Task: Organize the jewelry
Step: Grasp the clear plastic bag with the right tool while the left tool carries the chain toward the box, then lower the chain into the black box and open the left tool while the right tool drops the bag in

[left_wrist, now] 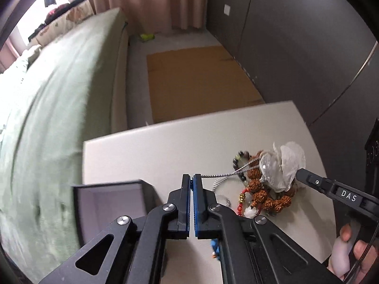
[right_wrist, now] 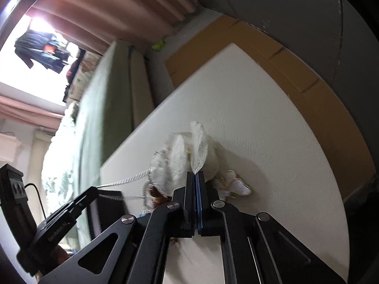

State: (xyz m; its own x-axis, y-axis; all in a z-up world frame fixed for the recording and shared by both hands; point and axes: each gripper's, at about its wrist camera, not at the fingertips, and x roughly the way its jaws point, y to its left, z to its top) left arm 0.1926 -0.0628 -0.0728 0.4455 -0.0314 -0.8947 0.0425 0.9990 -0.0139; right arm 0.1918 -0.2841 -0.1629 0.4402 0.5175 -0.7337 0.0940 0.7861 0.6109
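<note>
A white petal flower ornament point(left_wrist: 281, 165) hangs on a silver coiled chain point(left_wrist: 222, 174) above a heap of brown bead bracelets point(left_wrist: 267, 194) on the white table point(left_wrist: 165, 146). My left gripper point(left_wrist: 191, 177) is shut on the chain's end. My right gripper point(right_wrist: 195, 174) is shut on a petal of the flower ornament point(right_wrist: 187, 153); it shows at the right of the left wrist view point(left_wrist: 299, 172). The chain point(right_wrist: 128, 179) stretches taut between the two grippers. An open dark jewelry box point(left_wrist: 111, 203) with a pale lining sits at the table's left front.
A white butterfly brooch point(right_wrist: 236, 184) lies on the table beside my right gripper. Red cord and dark bead bracelets point(left_wrist: 241, 165) are tangled in the heap. A green-covered bed point(left_wrist: 59, 94) is on the left, brown cardboard point(left_wrist: 196, 80) on the floor, a dark wardrobe point(left_wrist: 296, 35) behind.
</note>
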